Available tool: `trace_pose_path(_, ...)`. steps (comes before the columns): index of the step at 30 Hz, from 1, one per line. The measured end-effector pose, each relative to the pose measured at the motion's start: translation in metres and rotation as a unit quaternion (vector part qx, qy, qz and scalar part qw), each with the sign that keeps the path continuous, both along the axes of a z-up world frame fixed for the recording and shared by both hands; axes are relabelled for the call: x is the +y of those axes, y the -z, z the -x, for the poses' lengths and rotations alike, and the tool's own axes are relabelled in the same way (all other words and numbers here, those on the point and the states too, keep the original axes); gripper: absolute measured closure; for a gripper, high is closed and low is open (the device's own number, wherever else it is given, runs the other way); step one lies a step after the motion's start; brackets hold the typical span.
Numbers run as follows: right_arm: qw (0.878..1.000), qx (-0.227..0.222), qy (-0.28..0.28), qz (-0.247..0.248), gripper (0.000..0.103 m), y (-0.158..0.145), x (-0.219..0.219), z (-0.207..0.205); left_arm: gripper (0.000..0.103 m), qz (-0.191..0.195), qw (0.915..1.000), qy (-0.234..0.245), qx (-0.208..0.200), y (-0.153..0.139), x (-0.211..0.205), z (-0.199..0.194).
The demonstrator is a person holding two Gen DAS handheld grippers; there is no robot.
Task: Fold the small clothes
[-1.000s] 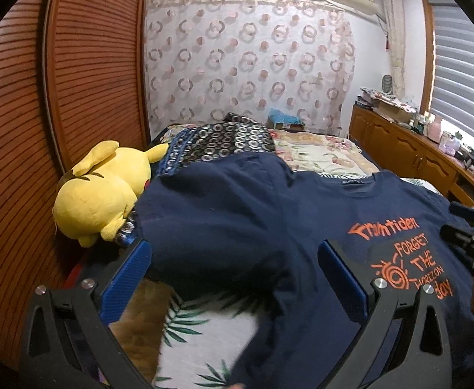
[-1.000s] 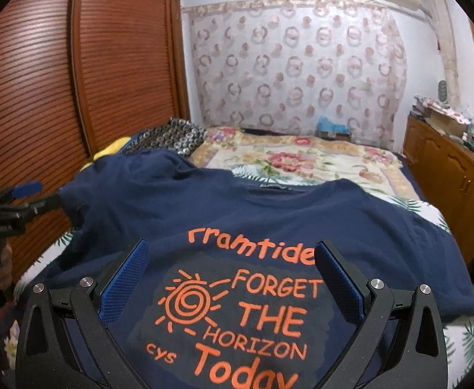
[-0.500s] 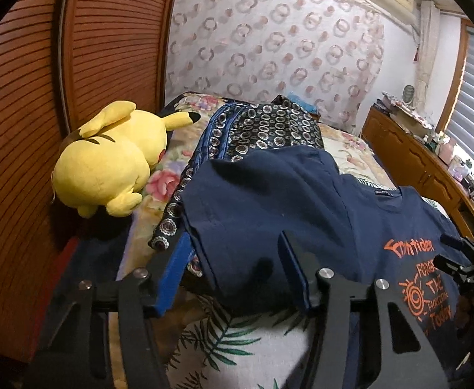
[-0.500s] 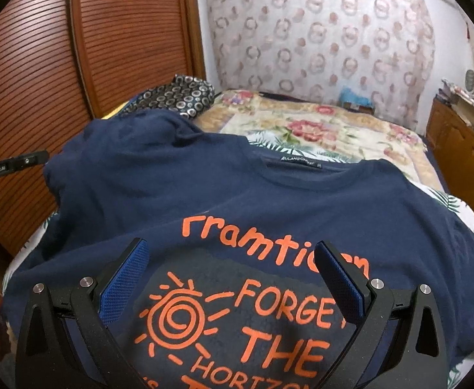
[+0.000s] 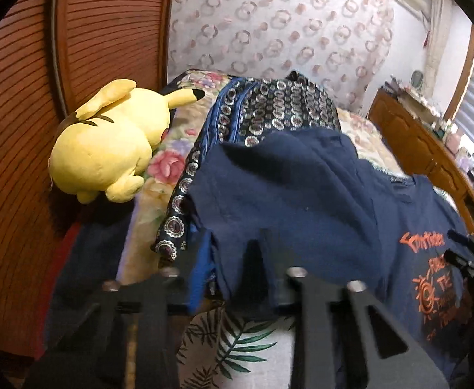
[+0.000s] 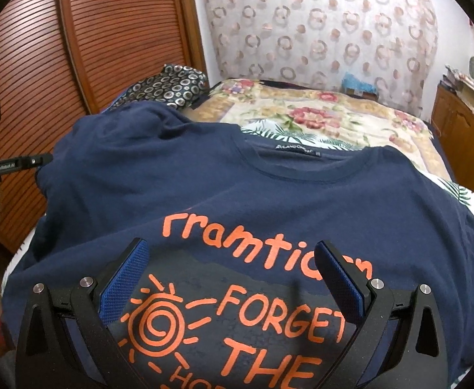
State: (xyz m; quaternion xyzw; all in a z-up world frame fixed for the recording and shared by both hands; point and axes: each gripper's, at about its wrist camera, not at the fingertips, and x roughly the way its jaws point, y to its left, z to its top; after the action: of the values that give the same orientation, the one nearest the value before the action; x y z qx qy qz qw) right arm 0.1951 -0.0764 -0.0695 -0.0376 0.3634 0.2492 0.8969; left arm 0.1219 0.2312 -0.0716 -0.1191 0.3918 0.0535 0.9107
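Note:
A navy T-shirt (image 6: 269, 191) with orange print lies face up on the bed; it also shows in the left wrist view (image 5: 302, 188). My left gripper (image 5: 233, 259) is shut on the edge of the shirt's left sleeve, with cloth bunched between the fingers. It shows from the side in the right wrist view (image 6: 39, 160), at the sleeve. My right gripper (image 6: 232, 278) is open just above the printed chest, holding nothing. It shows small at the right edge of the left wrist view (image 5: 460, 246).
A yellow plush toy (image 5: 107, 142) lies at the bed's left edge by the slatted wooden wardrobe (image 5: 19, 97). A dark ring-patterned cloth (image 5: 269, 103) lies beyond the sleeve. The floral bedspread (image 6: 318, 113) stretches behind the shirt. A wooden dresser (image 5: 425, 149) stands to the right.
My left gripper has closed from wide open onto the sleeve edge. My right gripper has stayed open and moved closer over the printed chest.

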Motion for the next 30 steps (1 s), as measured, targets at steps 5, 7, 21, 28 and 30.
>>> trace_pose_path(5,1.0,0.001,0.006,-0.009,0.0,-0.001,-0.006,-0.001,0.101,-0.021,0.9997,-0.001,-0.012,-0.011,-0.003,0.005)
trace_pose_path(7,1.0,-0.001,0.007,-0.01,0.0,-0.001,-0.007,-0.002,0.102,-0.034,0.9989,0.004,-0.032,-0.021,-0.007,0.012)
trace_pose_path(21,0.999,-0.016,0.028,-0.021,0.0,-0.007,-0.027,-0.003,0.103,-0.041,0.9854,0.112,-0.122,-0.104,-0.075,-0.01)
trace_pose_path(28,0.997,-0.027,0.061,-0.024,0.0,-0.015,-0.056,-0.003,0.103,-0.031,0.9719,0.201,-0.119,-0.108,-0.143,-0.049)
trace_pose_path(30,0.997,-0.03,0.071,-0.024,0.0,-0.017,-0.065,-0.003,0.102,-0.045,0.9716,0.208,-0.103,-0.102,-0.16,-0.06)
